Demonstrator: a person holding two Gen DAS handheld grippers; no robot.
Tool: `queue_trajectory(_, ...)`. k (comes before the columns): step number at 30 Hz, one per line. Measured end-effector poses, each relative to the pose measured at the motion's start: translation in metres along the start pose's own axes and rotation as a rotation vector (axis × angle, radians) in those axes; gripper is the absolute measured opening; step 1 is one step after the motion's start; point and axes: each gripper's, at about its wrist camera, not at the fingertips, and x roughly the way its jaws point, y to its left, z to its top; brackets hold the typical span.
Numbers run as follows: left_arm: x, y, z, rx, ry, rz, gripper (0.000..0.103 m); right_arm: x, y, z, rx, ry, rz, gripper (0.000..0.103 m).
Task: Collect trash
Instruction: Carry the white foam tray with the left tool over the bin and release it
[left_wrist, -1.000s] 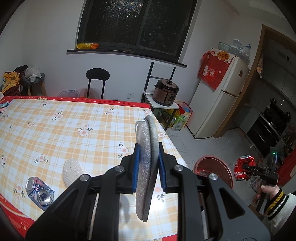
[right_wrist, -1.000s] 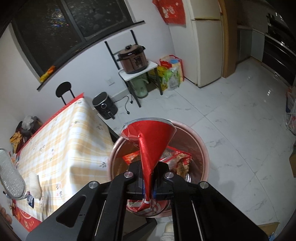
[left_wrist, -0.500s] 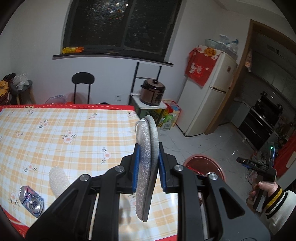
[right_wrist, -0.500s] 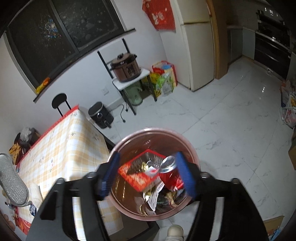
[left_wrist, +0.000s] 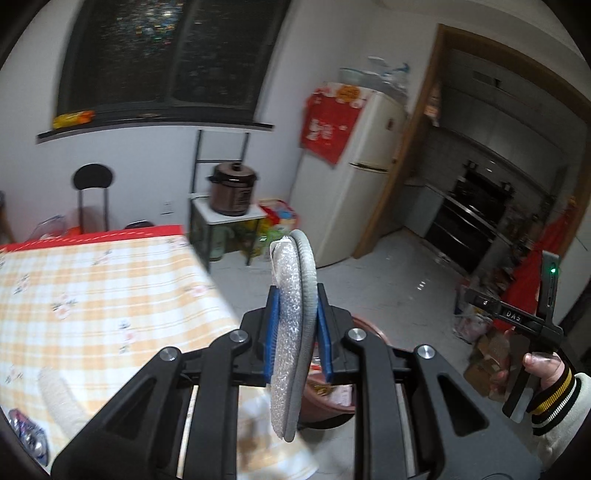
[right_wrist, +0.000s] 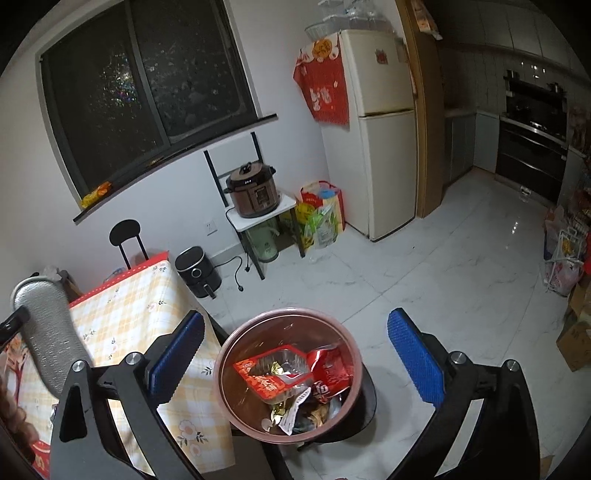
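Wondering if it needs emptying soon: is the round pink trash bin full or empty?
Partly full: the round pink trash bin holds red wrappers below its rim.

Your trash bin (right_wrist: 286, 373) stands on the floor just off the corner of the surface (right_wrist: 122, 317), with wrappers (right_wrist: 273, 373) and a can (right_wrist: 328, 373) in it. Behind it against the wall a cooker (right_wrist: 253, 192) sits on a shelf rack (right_wrist: 262, 214), the fridge (right_wrist: 384, 155) to its right.

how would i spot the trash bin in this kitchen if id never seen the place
Start at the checked yellow table; the bin stands on the floor right at its corner. It is the only round, pinkish-rimmed tub, filled with red wrappers.
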Motion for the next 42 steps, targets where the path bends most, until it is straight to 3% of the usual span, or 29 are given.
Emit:
queue_trajectory(10, 0.067, -0.070, -0.002, 0.070, 0.056, -0.122, 0.022, -0.040, -0.051, -0.007, 0.035, -0.026, -0.060, 0.098)
queue_trajectory(23, 0.151, -0.127, 0.001, 0.167, 0.111, -0.129, 0.023, -0.063, -0.120, -0.027, 0.129, -0.012, -0.171, 0.098)
queue_trajectory(25, 0.162, -0.134, 0.006, 0.184, 0.115, -0.145, 0.031, -0.063, -0.124, -0.028, 0.133, -0.011, -0.173, 0.098)
queue_trajectory(27, 0.162, -0.137, 0.009, 0.186, 0.092, -0.147, 0.072, -0.063, -0.125, -0.028, 0.132, -0.012, -0.170, 0.098)
queue_trajectory(30, 0.154, -0.134, 0.017, 0.166, 0.045, -0.157, 0.086, -0.063, -0.127, -0.027, 0.126, -0.013, -0.161, 0.098)
queue_trajectory(34, 0.138, -0.124, 0.023, 0.147, 0.014, -0.140, 0.096, -0.061, -0.119, -0.022, 0.111, -0.013, -0.139, 0.098)
queue_trajectory(42, 0.086, -0.068, 0.027, 0.095, -0.024, -0.018, 0.097, -0.048, -0.077, -0.007, 0.053, -0.008, -0.066, 0.098)
